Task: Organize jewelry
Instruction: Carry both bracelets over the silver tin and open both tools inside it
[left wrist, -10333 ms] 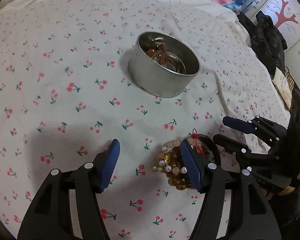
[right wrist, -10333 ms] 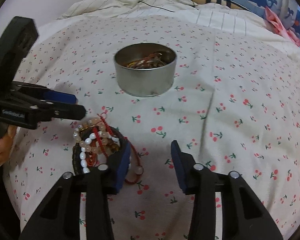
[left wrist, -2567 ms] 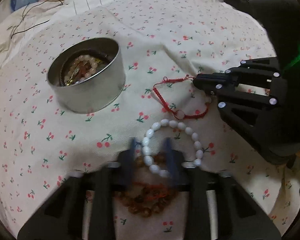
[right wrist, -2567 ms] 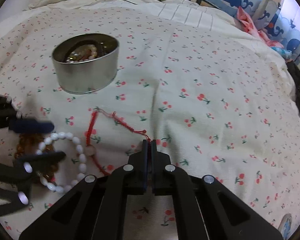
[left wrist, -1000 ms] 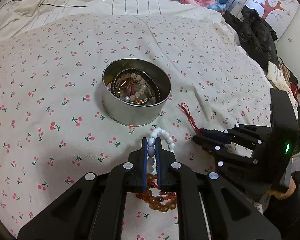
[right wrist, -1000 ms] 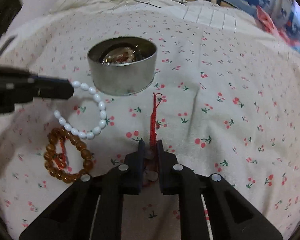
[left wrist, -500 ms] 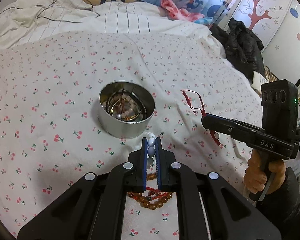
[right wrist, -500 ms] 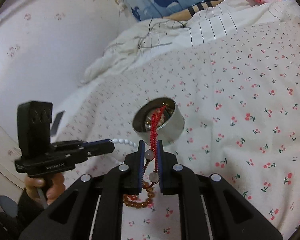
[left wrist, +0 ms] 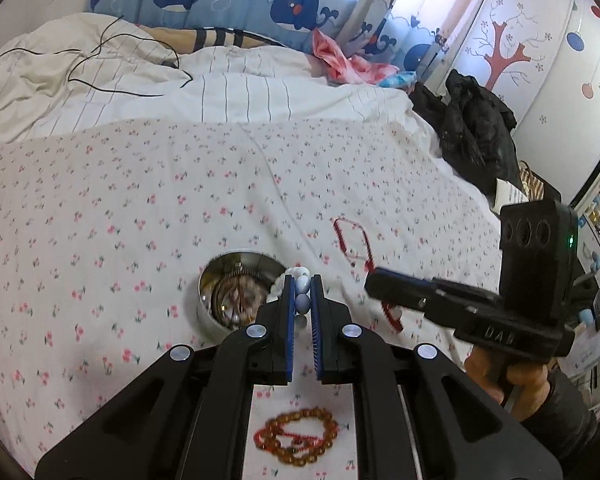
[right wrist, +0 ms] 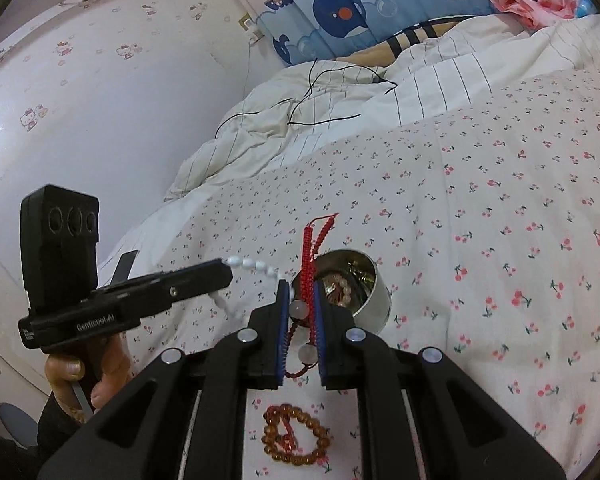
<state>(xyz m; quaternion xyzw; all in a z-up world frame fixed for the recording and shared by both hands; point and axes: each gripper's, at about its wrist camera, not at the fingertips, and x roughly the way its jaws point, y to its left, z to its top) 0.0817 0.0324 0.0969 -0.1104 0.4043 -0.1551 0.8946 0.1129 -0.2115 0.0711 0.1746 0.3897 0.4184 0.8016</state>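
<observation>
My left gripper (left wrist: 301, 286) is shut on a white bead bracelet (left wrist: 302, 296) and holds it high above the bed, over the near rim of a round metal tin (left wrist: 236, 280) that holds several bracelets. The white beads also hang from that gripper in the right wrist view (right wrist: 248, 266). My right gripper (right wrist: 301, 294) is shut on a red cord bracelet (right wrist: 310, 256) with pale beads, lifted above the tin (right wrist: 374, 298). The cord also shows in the left wrist view (left wrist: 354, 242). An amber bead bracelet (left wrist: 300, 440) lies on the bedsheet below both grippers; it also shows in the right wrist view (right wrist: 296, 438).
The cherry-print bedsheet (left wrist: 140, 200) covers the bed. A striped white duvet (left wrist: 220, 88) with a black cable (left wrist: 112, 60) lies at the back. A black jacket (left wrist: 472, 128) sits at the bed's right edge. A wall (right wrist: 100, 100) stands to the left.
Both grippers have risen higher above the bed with their bracelets, so the tin and amber bracelet look smaller. Earlier, each gripper picked its bracelet from the pile on the sheet.
</observation>
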